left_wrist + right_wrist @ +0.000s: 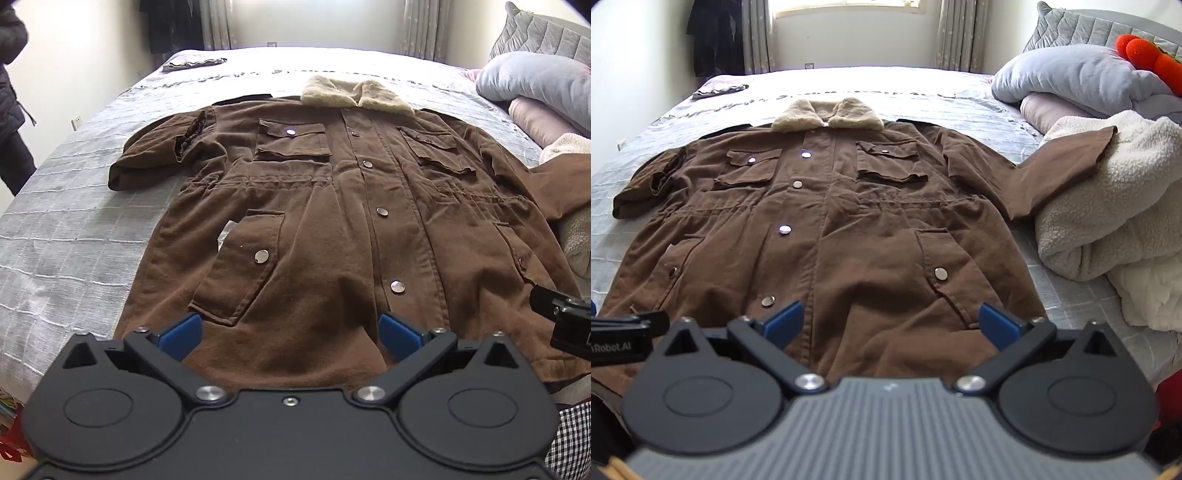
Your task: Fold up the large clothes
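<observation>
- The coat (827, 229) lies flat, front up, on the bed (923, 96), collar (827, 114) toward the far edge, hem nearest both cameras.
- Its right-hand sleeve (1060, 162) extends onto the fleece blanket (1108, 206) — beside the coat on the right.
- Pillows (1071, 81) lie behind that blanket.
- A folded item (720, 90) lies at the bed's far left corner.
- Left gripper (290, 332) and right gripper (890, 321) hang above the hem, left of centre and right of centre respectively.
</observation>
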The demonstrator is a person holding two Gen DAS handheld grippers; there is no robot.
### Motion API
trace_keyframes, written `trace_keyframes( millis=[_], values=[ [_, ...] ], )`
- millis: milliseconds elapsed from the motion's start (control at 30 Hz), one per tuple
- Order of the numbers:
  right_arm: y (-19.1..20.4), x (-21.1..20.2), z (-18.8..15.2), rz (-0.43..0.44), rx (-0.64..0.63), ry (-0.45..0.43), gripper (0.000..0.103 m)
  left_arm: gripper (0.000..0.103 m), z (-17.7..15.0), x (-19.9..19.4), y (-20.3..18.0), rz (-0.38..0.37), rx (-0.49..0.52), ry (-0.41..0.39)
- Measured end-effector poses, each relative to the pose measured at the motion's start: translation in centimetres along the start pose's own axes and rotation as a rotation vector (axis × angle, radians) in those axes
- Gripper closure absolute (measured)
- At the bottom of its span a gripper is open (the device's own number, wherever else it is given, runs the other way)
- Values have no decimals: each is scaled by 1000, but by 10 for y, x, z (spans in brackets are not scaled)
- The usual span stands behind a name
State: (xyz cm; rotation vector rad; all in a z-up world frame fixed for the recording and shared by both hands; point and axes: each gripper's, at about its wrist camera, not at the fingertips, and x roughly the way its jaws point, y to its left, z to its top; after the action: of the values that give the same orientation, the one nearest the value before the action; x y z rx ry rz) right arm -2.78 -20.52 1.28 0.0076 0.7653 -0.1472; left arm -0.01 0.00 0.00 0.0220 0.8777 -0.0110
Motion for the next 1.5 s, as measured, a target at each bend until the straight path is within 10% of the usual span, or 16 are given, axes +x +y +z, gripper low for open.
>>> trace_keyframes(
  millis=[1500],
  values=[
    [-3, 1, 2, -4, 7, 1, 0, 0, 0, 1, 0, 8, 5, -2]
  ],
)
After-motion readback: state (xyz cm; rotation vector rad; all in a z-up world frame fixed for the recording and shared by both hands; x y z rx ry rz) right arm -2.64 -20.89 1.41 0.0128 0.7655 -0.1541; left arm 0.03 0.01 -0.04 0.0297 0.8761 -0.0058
